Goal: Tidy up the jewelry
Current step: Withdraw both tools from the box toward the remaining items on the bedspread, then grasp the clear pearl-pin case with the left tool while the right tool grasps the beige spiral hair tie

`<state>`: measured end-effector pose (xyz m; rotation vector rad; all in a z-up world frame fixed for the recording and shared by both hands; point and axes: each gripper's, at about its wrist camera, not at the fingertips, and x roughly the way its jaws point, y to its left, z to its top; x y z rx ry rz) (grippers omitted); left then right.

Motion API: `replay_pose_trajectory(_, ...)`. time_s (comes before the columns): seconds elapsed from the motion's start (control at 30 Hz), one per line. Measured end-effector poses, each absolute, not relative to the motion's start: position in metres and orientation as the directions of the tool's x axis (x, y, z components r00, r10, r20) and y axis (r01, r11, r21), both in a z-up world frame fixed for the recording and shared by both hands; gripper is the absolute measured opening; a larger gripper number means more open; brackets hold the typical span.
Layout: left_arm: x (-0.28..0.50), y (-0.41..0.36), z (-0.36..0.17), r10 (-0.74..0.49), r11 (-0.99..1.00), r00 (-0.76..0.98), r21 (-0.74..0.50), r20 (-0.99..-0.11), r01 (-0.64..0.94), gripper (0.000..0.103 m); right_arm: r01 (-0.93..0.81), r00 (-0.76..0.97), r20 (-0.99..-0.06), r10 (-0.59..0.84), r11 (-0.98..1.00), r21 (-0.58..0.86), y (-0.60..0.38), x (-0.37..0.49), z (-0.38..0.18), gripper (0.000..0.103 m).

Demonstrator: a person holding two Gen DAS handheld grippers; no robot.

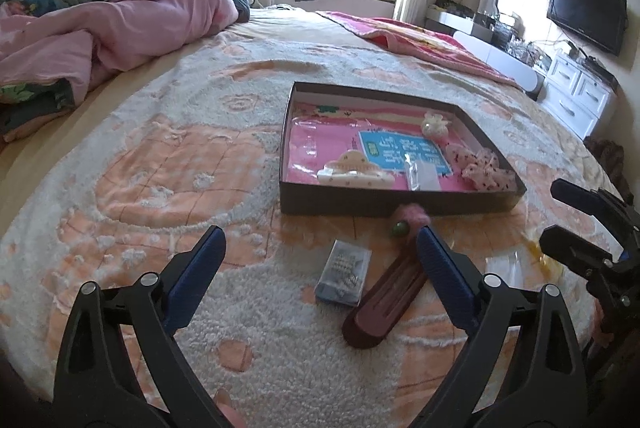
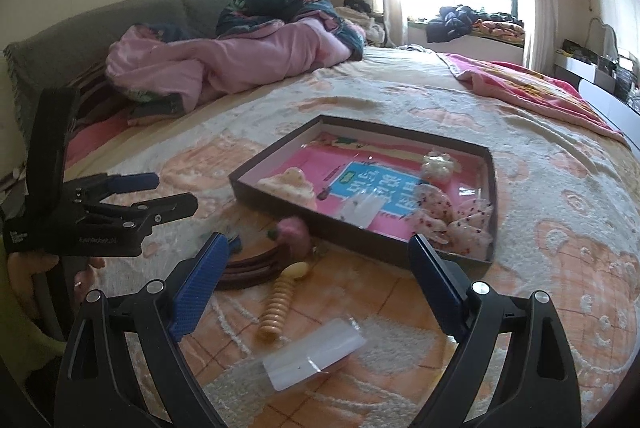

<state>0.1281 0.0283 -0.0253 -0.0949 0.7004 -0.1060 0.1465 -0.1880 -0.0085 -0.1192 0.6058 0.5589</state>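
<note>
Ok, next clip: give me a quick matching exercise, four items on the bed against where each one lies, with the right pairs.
Items:
1. white claw clip
2. dark red hair clip
3. beige ribbed clip
4. spotted scrunchie

Places:
A. on the blanket, between the right gripper's fingers in its own view
B. in the box, near front wall, left part
C. in the box, front right corner
D. on the blanket, beside the small clear case

Pairs: 1-B, 2-D, 3-A, 4-C

Both black two-finger grippers with blue pads, left (image 1: 320, 244) and right (image 2: 318, 252), angle downward, jaws spread wide, gripping nothing.
</note>
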Motion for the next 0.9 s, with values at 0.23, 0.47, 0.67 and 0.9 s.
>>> replay_pose_trajectory(0.23, 0.132, 0.027, -0.036, -0.146, 0.989, 0.725, -0.122, -0.673, 0.086, 0.077, -0.564, 0.635, -0.622, 0.457, 0.825, 0.031, -0.174, 0.147, -0.024, 0.079)
replay_pose_trajectory(0.47, 0.139, 0.023, -0.050, -0.162, 0.987, 0.693, -0.125, -0.702, 0.104, 0.066, -0.590, 0.587, -0.674, 0.448, 0.807, 0.023, -0.164, 0.150, -0.043, 0.068)
replay_pose_trajectory(0.67, 0.145, 0.022, -0.061, -0.180, 0.984, 0.663, -0.145, -0.726, 0.107, 0.058, -0.610, 0.544, -0.711, 0.445, 0.792, 0.028, -0.155, 0.151, -0.058, 0.059)
replay_pose_trajectory(0.9, 0.148, 0.023, -0.071, -0.191, 0.981, 0.646, -0.157, -0.739, 0.110, 0.052, -0.617, 0.519, -0.732, 0.442, 0.786, 0.037, -0.149, 0.155, -0.071, 0.050)
